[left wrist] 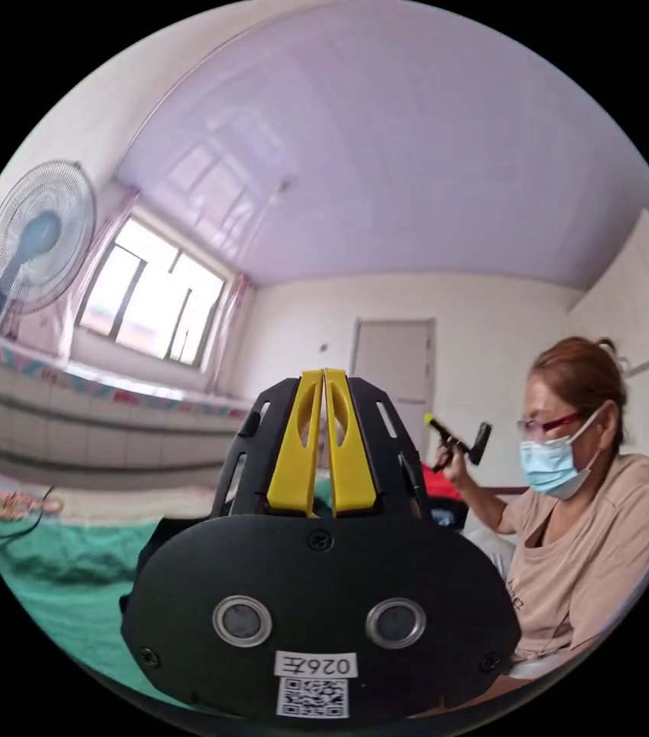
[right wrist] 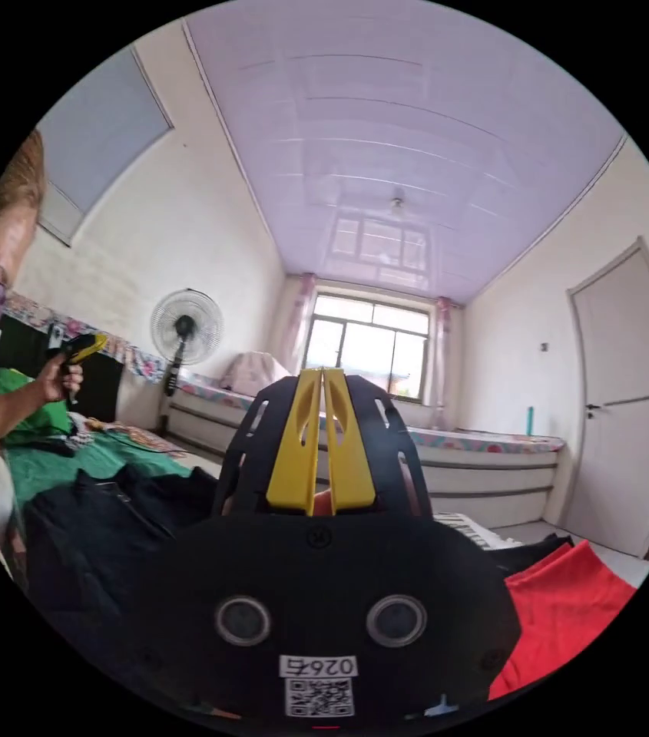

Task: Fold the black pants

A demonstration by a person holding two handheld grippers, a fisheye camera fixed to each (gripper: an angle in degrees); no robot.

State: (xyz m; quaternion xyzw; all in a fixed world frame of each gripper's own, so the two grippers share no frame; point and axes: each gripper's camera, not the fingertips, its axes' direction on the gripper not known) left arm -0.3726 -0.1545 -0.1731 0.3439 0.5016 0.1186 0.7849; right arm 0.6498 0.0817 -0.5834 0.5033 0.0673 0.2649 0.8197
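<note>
The black pants (right wrist: 109, 522) lie crumpled on the green bed cover (right wrist: 55, 464), below and left of my right gripper (right wrist: 322, 372). Its yellow jaws are pressed together with nothing between them, raised toward the window. My left gripper (left wrist: 325, 374) is also shut and empty, lifted above the green cover (left wrist: 55, 568). In the left gripper view the right gripper (left wrist: 458, 445) is held up in the person's hand. In the right gripper view the left gripper (right wrist: 78, 349) is raised in the other hand.
A red cloth (right wrist: 570, 606) lies at the lower right beside the pants. A standing fan (right wrist: 186, 326) is by the window (right wrist: 366, 353), with a low ledge beneath. A door (right wrist: 624, 399) is at the right. The masked person (left wrist: 577, 522) sits close by.
</note>
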